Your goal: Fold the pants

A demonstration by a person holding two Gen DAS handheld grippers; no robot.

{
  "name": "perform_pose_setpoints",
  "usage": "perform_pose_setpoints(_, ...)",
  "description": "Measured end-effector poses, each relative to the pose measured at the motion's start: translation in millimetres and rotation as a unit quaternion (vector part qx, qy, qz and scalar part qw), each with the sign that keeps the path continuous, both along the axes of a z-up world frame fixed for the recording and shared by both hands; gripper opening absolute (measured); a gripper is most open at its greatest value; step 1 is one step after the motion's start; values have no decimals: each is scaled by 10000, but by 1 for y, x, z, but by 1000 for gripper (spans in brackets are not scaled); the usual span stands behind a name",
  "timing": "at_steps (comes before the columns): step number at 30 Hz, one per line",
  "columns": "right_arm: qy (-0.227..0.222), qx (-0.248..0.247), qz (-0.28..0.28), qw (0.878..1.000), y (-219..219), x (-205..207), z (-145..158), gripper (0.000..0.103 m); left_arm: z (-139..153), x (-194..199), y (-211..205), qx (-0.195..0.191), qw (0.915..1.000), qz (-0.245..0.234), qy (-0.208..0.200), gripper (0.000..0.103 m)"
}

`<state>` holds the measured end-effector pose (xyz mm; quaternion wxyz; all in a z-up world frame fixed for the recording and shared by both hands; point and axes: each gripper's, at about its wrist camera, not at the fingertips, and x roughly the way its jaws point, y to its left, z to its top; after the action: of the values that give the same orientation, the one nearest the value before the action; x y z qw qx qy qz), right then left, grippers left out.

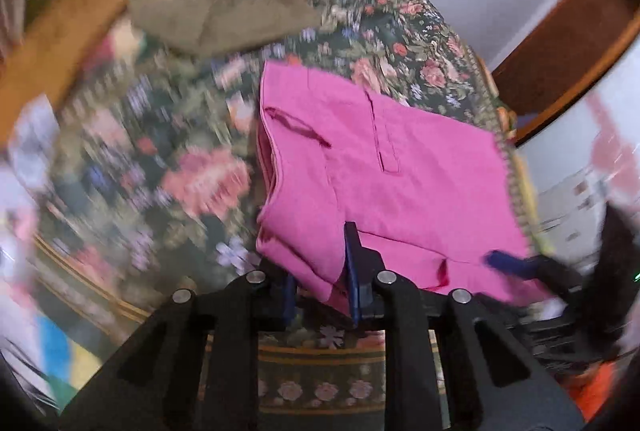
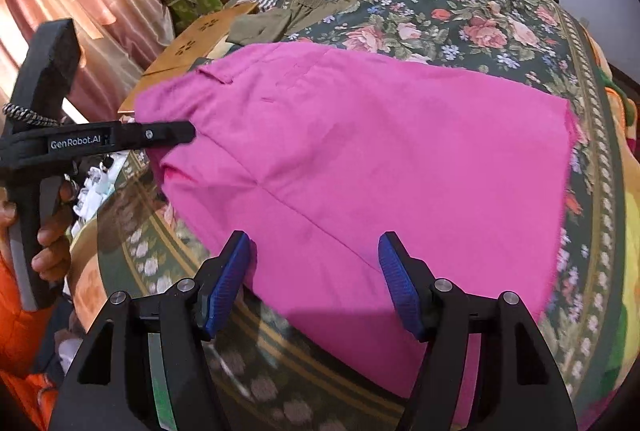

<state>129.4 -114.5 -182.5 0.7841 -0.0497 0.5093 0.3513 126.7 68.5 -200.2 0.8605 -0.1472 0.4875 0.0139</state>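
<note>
- Lying folded on floral bedspread [image 2: 460, 11]: pink pants [image 2: 360, 159], near the edge.
- L gripper [image 1: 322, 279]: jaws pinched together on pants' near edge, fabric between blue pads [image 1: 354, 271].
- R gripper [image 2: 316, 283]: jaws wide apart, hovering over near edge, holding nothing.
- Olive garment [image 2: 288, 19] further back, apart from the pants.

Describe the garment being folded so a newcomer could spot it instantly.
Find the bed under the dark floral bedspread. On its near side lie the pink pants, folded flat. They are plain bright pink, unlike the crumpled olive garment farther back.
</note>
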Motion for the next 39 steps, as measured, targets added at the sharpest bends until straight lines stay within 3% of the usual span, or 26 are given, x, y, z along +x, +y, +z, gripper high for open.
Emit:
perform_pose_setpoints(2,-51,-16,-117,9999,-11,-1,4,63,10,-5,-8,664,9976,-45,-213,17)
perform_pose_setpoints(5,-199,-194,-237,9993,-27,-4,6,63,23,-13,-20,1537,9867,-147,-500,17)
perform_pose_setpoints(8,-224,-400,-359,9983,-41,-3,3,63,29,-19,-25,2062,9761,-251,-635,17)
perform_pose_setpoints(10,-155,-490,-433,9977,-51,-5,-3,63,33,-20,-27,2190,9725,-324,-722,17)
perform_pose_setpoints(17,-98,-257,-660,9974,-63,-8,-9,63,66,-11,-50,2132,9682,-581,-1173,16)
perform_pose_setpoints(25,-118,-233,-745,9969,-68,-8,-7,63,97,7,-110,1999,9556,-1496,-1566,14)
perform_pose_setpoints(32,-361,-59,-1129,9929,-95,-8,12,63,88,28,-154,1220,9580,-2273,-1255,13)
perform_pose_setpoints(39,-583,43,-1505,9869,-122,-8,30,63,49,48,-182,455,9608,-2688,-503,12)
